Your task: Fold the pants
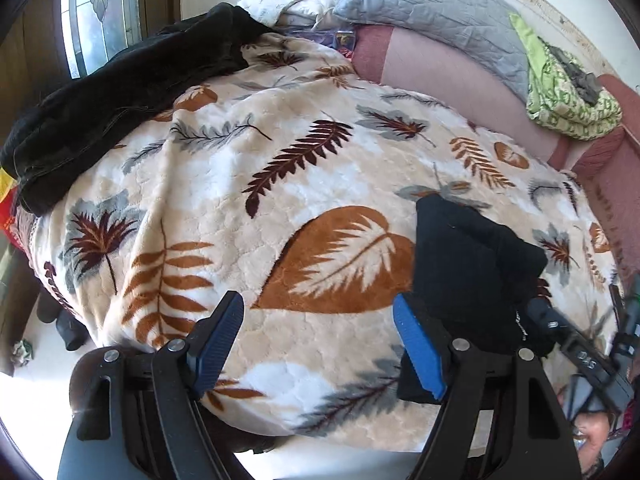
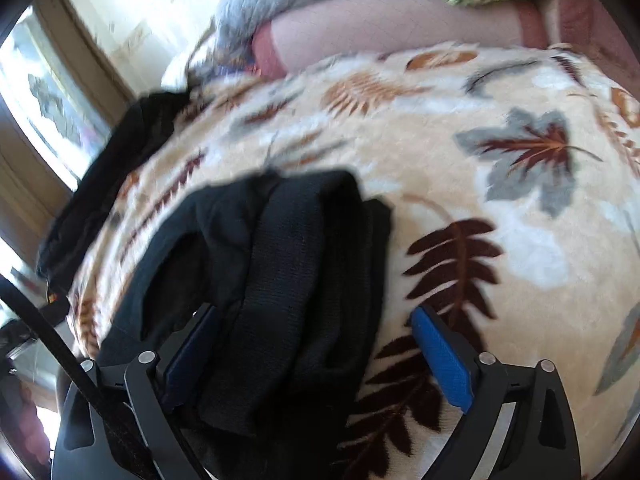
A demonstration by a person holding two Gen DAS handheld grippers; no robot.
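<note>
A folded bundle of black pants (image 1: 476, 268) lies on the leaf-print blanket (image 1: 280, 184), right of my left gripper (image 1: 320, 340). The left gripper is open and empty, and its right finger (image 1: 420, 352) is at the bundle's left edge. In the right wrist view the same black pants (image 2: 288, 280) lie between the open jaws of my right gripper (image 2: 316, 356), with the left pad (image 2: 188, 356) against the cloth and the right pad (image 2: 440, 360) clear of it. The right gripper's body also shows in the left wrist view (image 1: 576, 344).
A second dark garment (image 1: 120, 92) is heaped at the blanket's far left edge by a window (image 1: 92, 12). A grey quilted pillow (image 1: 440, 20), a green patterned cloth (image 1: 568, 96) and a pink bolster (image 1: 460, 84) lie along the back. The floor (image 1: 40, 360) shows at lower left.
</note>
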